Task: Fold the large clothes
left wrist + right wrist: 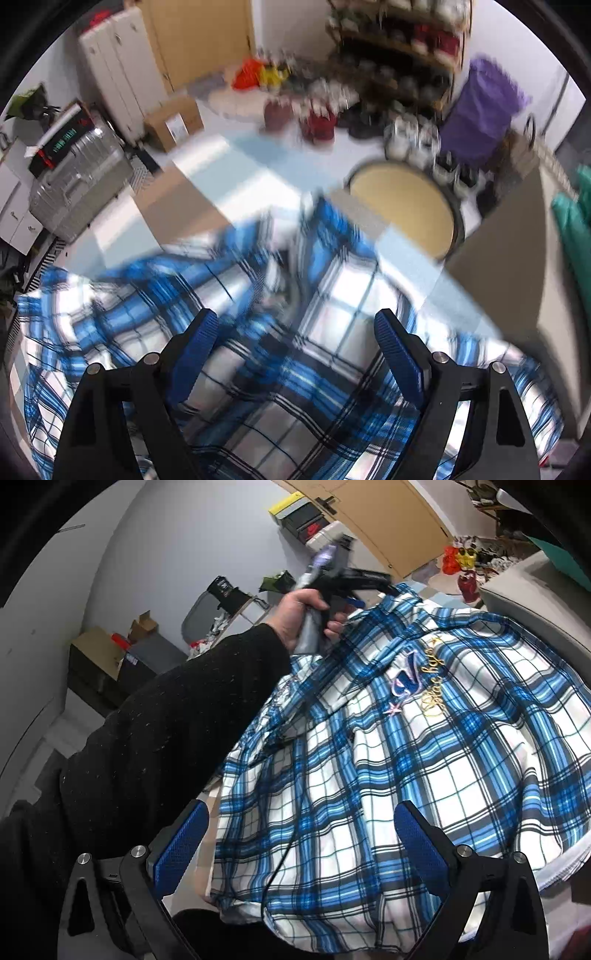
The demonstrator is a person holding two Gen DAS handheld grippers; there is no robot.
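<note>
Left wrist view looks steeply down past the left gripper [295, 325], whose blue-padded jaws stand wide apart with nothing pressed between them. Below and ahead of them the blue, white and black plaid shirt [280, 354] lies rumpled on a pale table [413, 273]. The cloth fills the lower part of the picture, running out past the bottom and left edges of the frame, and a raised fold reaches toward the table's far edge. Bare tabletop shows to the upper right of the cloth. Beyond the table edge sits a round tan stool [404, 205], and farther off the floor is crowded with jars, shoes and a silver suitcase [75, 177]; much of this is blurred.

In the right wrist view the right gripper [301, 814] also has its jaws spread wide, clamping nothing, poised above the near hem of the shirt [388, 775]. The garment spreads across most of the surface, with an embroidered emblem [410, 679] and gold lettering facing up. Its hem shows white at the lower right. At the shirt's far corner the person's left hand [301, 618], in a black sleeve [155, 738], grips the handle of the other tool. A grey sofa edge [535, 602] borders the cloth on the right.
</note>
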